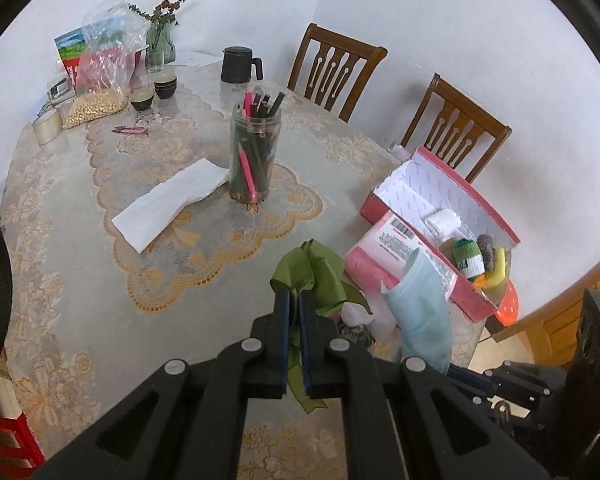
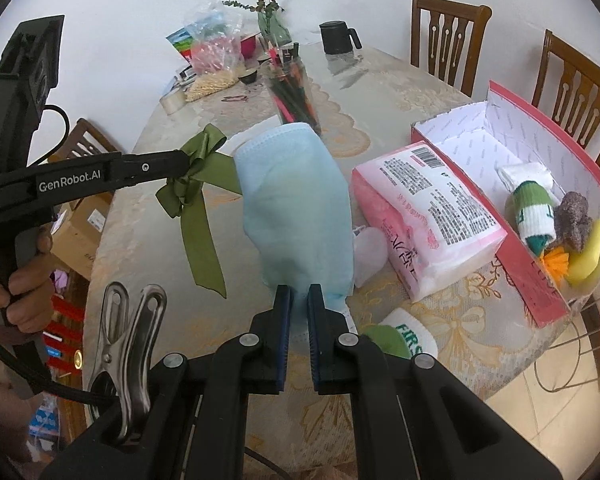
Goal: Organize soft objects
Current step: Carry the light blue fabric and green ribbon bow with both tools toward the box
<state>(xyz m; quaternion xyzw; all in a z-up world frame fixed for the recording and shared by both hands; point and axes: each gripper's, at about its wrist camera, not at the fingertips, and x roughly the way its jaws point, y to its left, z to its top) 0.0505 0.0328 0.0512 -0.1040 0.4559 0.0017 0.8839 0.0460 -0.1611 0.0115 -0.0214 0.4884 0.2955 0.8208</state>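
Right wrist view: blue mask clamped in right gripper fingers, held above worktop; red box lies rightward, nearer this hand. Green ribbon pinched by left gripper, farther left.

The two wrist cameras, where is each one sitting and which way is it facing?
Left wrist: sits on the left gripper, looking down over the table; its fingers pinch a green ribbon.
Right wrist: sits on the right gripper, angled down; its fingers pinch a blue face mask, with the left gripper and a hand at left.
Shared: ribbon, mask, red box, pencil jar.
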